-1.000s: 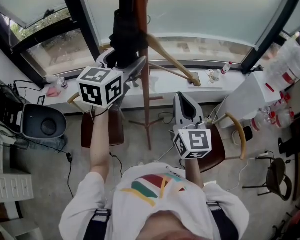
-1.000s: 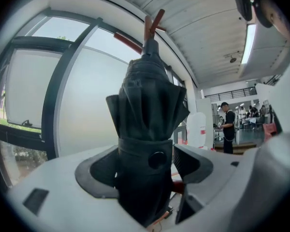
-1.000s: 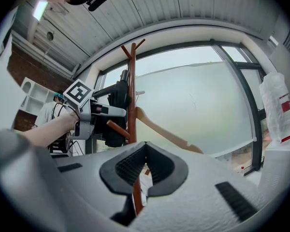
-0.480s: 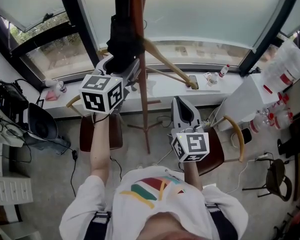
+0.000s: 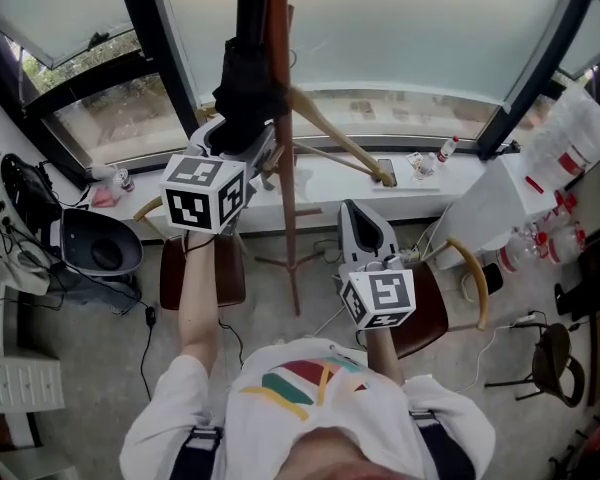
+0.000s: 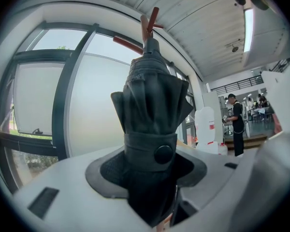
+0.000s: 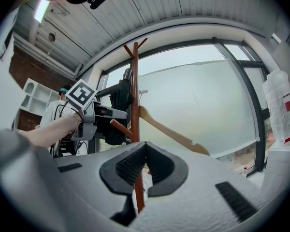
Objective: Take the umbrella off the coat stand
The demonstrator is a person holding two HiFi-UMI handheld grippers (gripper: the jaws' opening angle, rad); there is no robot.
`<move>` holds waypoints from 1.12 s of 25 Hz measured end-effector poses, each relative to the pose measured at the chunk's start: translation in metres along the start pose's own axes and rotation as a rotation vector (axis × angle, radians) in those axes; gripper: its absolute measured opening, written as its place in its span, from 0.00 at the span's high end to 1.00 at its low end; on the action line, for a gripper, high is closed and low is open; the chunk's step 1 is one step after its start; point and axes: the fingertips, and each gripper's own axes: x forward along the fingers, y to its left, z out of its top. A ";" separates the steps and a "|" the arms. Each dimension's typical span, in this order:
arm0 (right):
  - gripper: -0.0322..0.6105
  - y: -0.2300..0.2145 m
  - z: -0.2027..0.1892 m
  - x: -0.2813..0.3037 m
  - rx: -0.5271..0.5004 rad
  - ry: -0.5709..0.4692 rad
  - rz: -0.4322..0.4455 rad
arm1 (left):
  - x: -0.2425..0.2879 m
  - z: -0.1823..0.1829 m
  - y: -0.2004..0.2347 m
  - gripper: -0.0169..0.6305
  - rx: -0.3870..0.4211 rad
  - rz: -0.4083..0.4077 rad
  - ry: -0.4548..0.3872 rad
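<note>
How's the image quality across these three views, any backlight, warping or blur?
Head view: the bright frosted window leaves the umbrella a dark, detail-poor shape. Left gripper view: heavy fisheye, black corners, umbrella backlit but sharp. Right gripper view: the window bows into a curve, and the coat stand is crisp.

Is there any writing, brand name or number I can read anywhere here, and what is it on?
No text here can be read.
left marker cube, right marker cube: black-and-white square patterns, no letters.
bottles: red labels, too small to read.
white container: red label, blurred.
shirt: coloured stripes, no words.
</note>
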 end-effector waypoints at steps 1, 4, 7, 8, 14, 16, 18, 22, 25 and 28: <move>0.95 0.001 0.000 0.000 -0.006 0.000 0.000 | -0.001 0.000 0.001 0.61 0.004 0.001 0.003; 0.95 0.006 0.000 0.002 -0.021 -0.002 0.004 | -0.005 0.003 0.004 0.62 0.001 0.010 -0.007; 0.95 0.009 0.002 0.005 -0.023 -0.010 0.009 | -0.008 0.009 0.009 0.62 -0.008 0.019 -0.020; 0.95 0.009 0.003 0.006 -0.024 -0.013 0.009 | -0.009 0.012 0.011 0.62 -0.006 0.024 -0.024; 0.95 0.011 0.009 0.006 -0.037 -0.026 0.013 | -0.016 0.034 0.015 0.62 0.005 0.035 -0.074; 0.95 0.010 0.010 0.006 -0.040 -0.031 0.012 | -0.017 0.042 0.016 0.62 0.013 0.037 -0.088; 0.95 0.009 0.012 0.006 -0.040 -0.034 0.010 | -0.017 0.050 0.016 0.62 0.023 0.040 -0.102; 0.95 0.008 0.017 0.007 -0.042 -0.043 0.011 | -0.019 0.071 0.014 0.62 0.011 0.034 -0.146; 0.95 0.012 0.021 0.008 -0.042 -0.054 0.018 | -0.022 0.087 0.017 0.62 0.012 0.038 -0.173; 0.95 0.011 0.023 0.009 -0.040 -0.061 0.019 | -0.027 0.103 0.021 0.62 0.036 0.052 -0.200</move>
